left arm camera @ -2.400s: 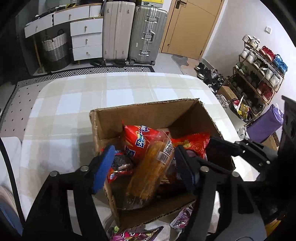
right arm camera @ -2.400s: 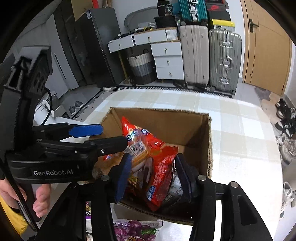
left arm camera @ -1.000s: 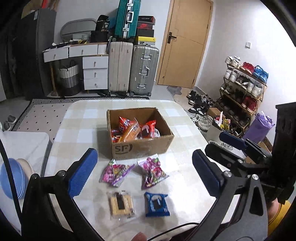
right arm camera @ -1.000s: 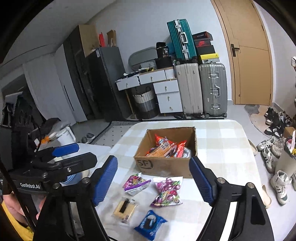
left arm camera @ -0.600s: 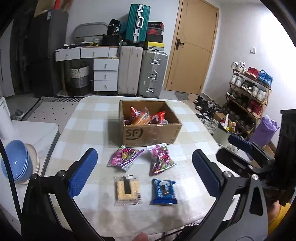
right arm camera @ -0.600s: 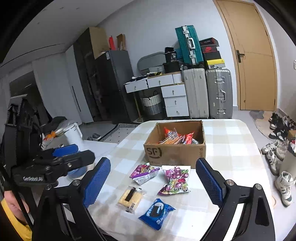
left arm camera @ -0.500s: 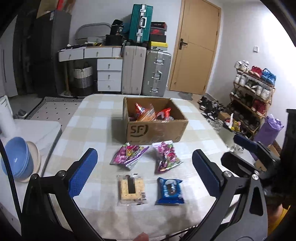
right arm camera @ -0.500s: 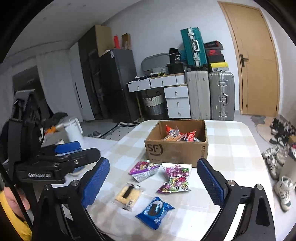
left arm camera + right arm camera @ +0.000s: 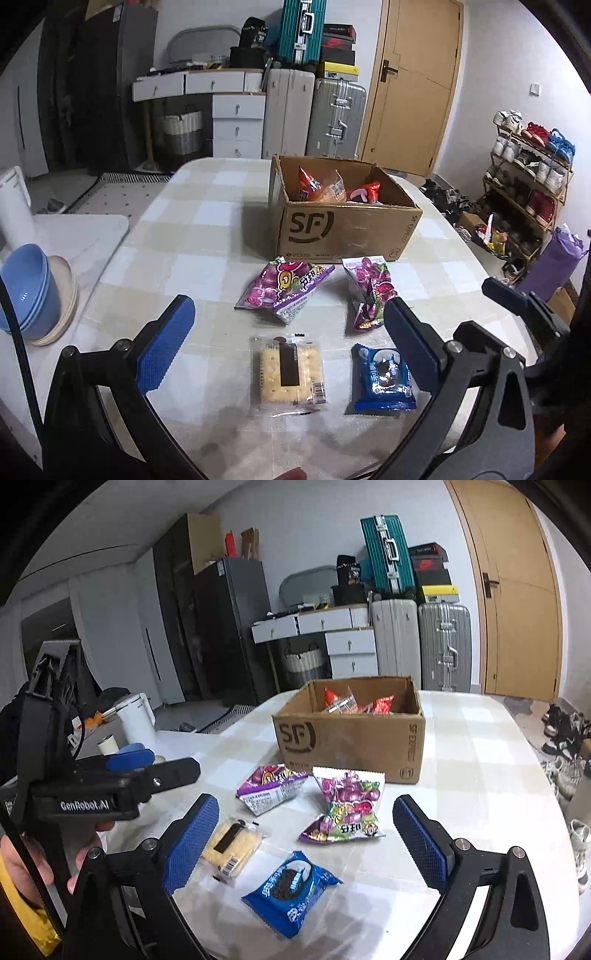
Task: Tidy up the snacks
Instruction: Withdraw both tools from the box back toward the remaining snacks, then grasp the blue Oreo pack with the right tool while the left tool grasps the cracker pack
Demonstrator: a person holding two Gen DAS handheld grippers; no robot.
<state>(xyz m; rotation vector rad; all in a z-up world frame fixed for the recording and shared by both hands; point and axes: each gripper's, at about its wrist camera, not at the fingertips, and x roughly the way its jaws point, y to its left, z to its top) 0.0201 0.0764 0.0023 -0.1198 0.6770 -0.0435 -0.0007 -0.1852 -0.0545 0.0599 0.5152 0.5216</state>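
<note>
Left wrist view shows our left gripper (image 9: 286, 341) wide open and holding nothing, hovering above the near end of the checked table (image 9: 199, 221). Our right gripper (image 9: 306, 843) is just as wide open and empty, raised over the same spot.

Four loose snacks lie on the cloth in front of the cardboard box (image 9: 343, 225), which already holds several red and orange packets. Nearest us are the cracker pack (image 9: 287, 371) and, just beside it to the right, the blue cookie pack (image 9: 382, 376). Farther on, close to the box front, lie the purple candy bag (image 9: 282, 290) and the grape gummy bag (image 9: 369, 291).

We judge all four to be light. The cracker pack is flat and rectangular in clear film; the biscuits inside look brittle, so we would pinch it across its short sides, gently. The cookie pack is a glossy foil pillow, probably slippery, with crimped end seals that offer a firmer hold than its puffed middle. Both candy bags are soft, crinkled and shiny, lumpy with loose sweets; they will sag and shift, so a grip across the bunched middle or a crimped edge seems safest.

The box is stiff corrugated board, open-topped with rough torn edges, so anything we lift can simply drop in from above.
</note>
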